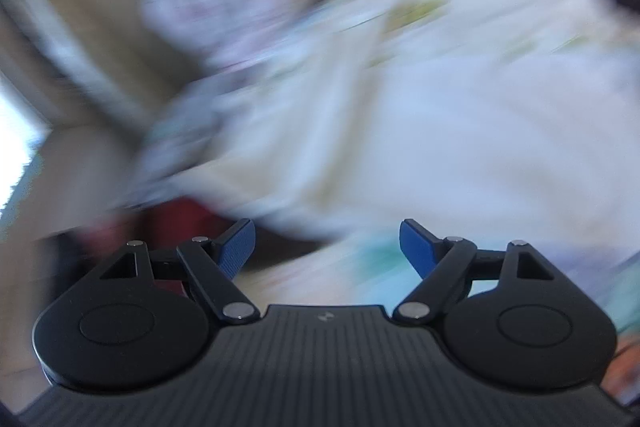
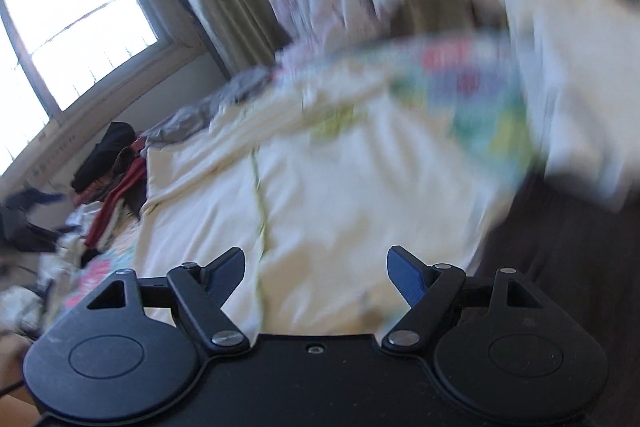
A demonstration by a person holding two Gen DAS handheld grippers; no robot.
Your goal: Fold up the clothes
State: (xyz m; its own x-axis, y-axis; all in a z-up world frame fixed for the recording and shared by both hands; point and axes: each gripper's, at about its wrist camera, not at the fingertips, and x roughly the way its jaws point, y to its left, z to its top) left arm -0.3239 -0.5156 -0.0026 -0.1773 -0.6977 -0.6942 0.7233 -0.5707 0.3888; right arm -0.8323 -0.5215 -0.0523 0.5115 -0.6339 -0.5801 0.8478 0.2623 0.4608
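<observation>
Left wrist view blurs everything; my left claw (image 1: 327,247) gapes wide, empty. My right claw (image 2: 316,277) likewise, over cream cloth (image 2: 340,187).

Garment (image 2: 340,187) spread on bed, clothes pile (image 2: 108,179) left.

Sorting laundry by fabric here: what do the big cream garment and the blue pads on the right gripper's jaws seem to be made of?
Cream garment: probably a soft woven or knit cloth, perhaps cotton, matte; it lies in soft folds with a stitched seam, though blur hides the weave. Blue pads: likely rubber or textured plastic, matte; a fine ribbed grip pattern shows on their faces.
</observation>
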